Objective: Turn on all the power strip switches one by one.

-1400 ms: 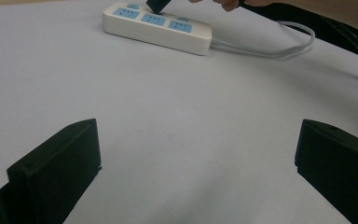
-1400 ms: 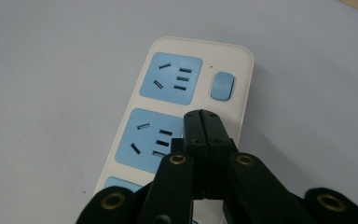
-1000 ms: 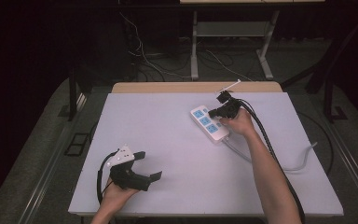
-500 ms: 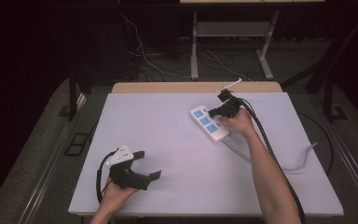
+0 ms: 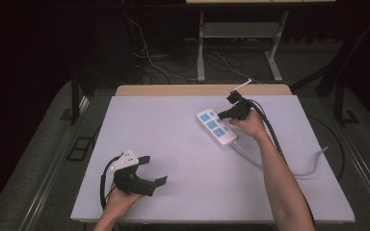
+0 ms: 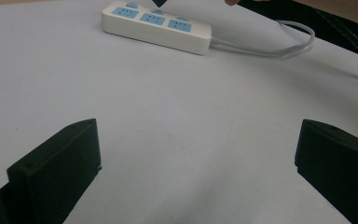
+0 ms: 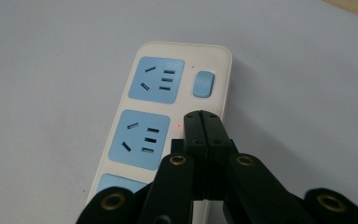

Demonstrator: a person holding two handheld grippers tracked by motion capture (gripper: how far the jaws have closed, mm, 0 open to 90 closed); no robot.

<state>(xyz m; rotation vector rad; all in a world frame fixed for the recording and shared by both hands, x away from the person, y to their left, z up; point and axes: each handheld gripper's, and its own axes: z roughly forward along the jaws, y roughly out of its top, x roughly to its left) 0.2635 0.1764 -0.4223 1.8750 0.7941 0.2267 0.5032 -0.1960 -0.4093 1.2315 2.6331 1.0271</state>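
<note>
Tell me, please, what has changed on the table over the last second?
Nothing visibly moved. The right gripper stays shut with its tips over the power strip, by the middle socket's switch. The left gripper still rests open at the near left of the table.

L gripper (image 5: 151,169) jaws wide; R gripper (image 7: 204,122) jaws together.

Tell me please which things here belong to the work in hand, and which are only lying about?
In the work:
- power strip, white with blue sockets
- its middle switch, under the closed fingers of the right gripper
- its grey cable

Lying about:
- left gripper, open, resting near the table's front edge
- cables on the floor behind
</note>
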